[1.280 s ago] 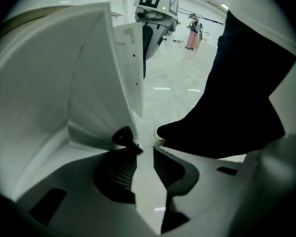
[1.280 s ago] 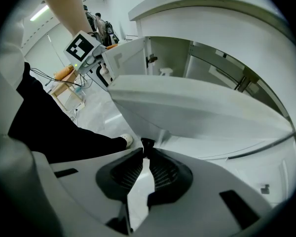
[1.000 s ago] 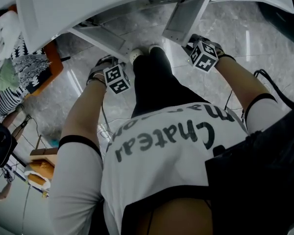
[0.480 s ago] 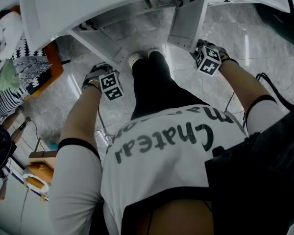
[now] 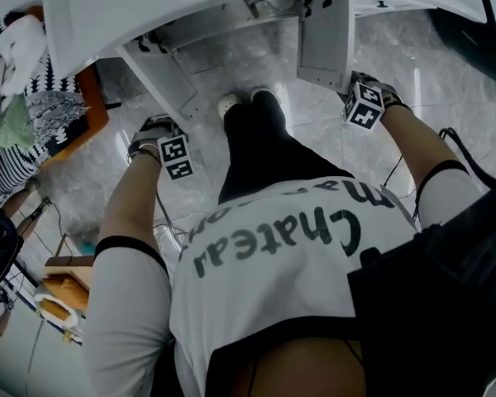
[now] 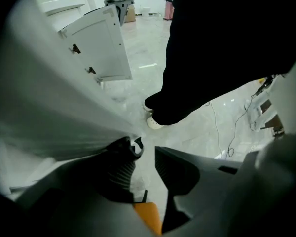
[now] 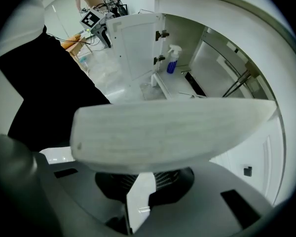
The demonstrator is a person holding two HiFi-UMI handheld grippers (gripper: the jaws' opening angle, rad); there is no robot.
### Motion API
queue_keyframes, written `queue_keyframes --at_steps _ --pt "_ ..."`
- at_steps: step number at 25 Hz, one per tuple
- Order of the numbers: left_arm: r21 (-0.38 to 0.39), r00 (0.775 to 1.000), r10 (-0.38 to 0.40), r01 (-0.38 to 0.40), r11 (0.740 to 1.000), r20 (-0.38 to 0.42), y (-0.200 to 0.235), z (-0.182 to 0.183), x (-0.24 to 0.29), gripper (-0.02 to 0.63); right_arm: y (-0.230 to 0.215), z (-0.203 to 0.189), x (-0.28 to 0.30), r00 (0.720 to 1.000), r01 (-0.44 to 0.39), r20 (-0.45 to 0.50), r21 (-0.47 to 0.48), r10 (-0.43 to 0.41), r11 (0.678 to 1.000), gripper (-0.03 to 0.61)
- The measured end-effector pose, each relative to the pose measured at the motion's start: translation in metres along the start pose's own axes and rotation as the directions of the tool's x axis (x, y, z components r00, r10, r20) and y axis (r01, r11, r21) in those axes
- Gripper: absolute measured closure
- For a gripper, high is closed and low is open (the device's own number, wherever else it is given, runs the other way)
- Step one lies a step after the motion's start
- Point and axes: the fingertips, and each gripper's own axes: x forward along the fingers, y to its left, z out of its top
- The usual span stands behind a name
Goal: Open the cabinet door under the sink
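Both white cabinet doors under the sink stand swung out. In the head view the left door [image 5: 161, 77] and the right door [image 5: 324, 44] flank my legs. My left gripper [image 5: 175, 157] is just off the left door's outer edge. In the left gripper view its jaws [image 6: 144, 158] stand apart with bare floor between them, and the blurred door [image 6: 49, 107] lies against the left finger [image 6: 119, 169]. My right gripper [image 5: 365, 106] is at the right door's outer corner. Its jaws [image 7: 140, 191] have just been opening a little, with a thin white strip of that door [image 7: 172, 132] still between the pads.
Inside the cabinet a blue spray bottle [image 7: 172, 59] stands on the floor panel beside drain pipes [image 7: 237, 80]. My black-trousered leg and white shoe [image 6: 155, 122] are between the doors. Cables [image 6: 232, 132] lie on the marble floor. An orange seat with clothes [image 5: 41, 114] is at the left.
Both hands have moved outward and back toward my body. The two doors have swung wider apart, and more of the cabinet's inside shows.
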Motion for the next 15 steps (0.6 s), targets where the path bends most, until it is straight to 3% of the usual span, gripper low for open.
queue_keyframes --at_steps 8,15 --pt "0.015 0.999 0.025 -0.024 1.000 -0.039 0.000 -0.006 0.000 0.511 -0.008 -0.022 0.001 0.997 0.040 -0.069 -0.002 -0.040 0.999 0.526" --pt "0.094 0.998 0.020 -0.014 0.995 -0.057 -0.011 -0.031 -0.001 0.505 -0.008 -0.051 0.000 0.992 0.036 -0.118 -0.095 -0.047 0.995 0.491"
